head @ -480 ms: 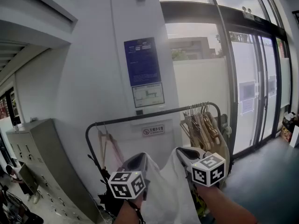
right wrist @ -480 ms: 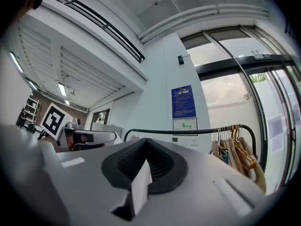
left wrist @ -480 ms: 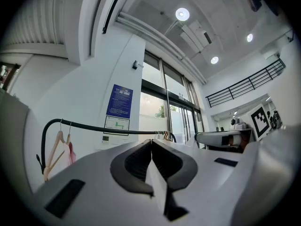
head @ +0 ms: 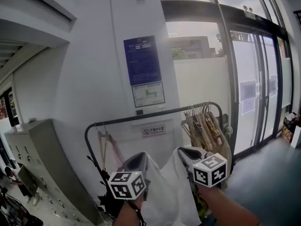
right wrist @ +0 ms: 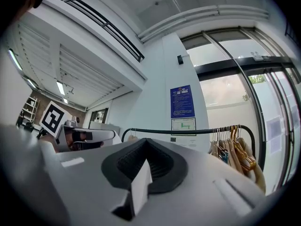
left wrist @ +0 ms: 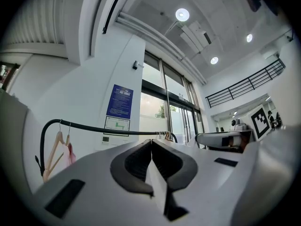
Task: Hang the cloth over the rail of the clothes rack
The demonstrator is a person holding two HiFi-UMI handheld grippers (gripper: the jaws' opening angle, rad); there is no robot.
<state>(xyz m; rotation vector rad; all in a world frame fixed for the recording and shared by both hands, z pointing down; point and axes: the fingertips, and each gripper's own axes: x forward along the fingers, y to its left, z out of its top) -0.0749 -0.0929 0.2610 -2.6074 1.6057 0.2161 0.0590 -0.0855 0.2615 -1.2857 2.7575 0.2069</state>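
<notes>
Two hand-held grippers carry a white fabric cloth low in the foreground. The left gripper has its dark ribbed fingers pressed together on one upper edge of the cloth. The right gripper pinches the other edge in the same way, so the cloth sags between the two and hangs down. The cloth sits in front of and below the black metal rail of the clothes rack, not yet over it. On the rail, a wooden hanger with a pink garment hangs near the left end, and a bunch of bare wooden hangers crowds the right end. Behind stands a white wall carrying a blue notice board, with a grey metal cabinet at left and tall glass doors at right.
</notes>
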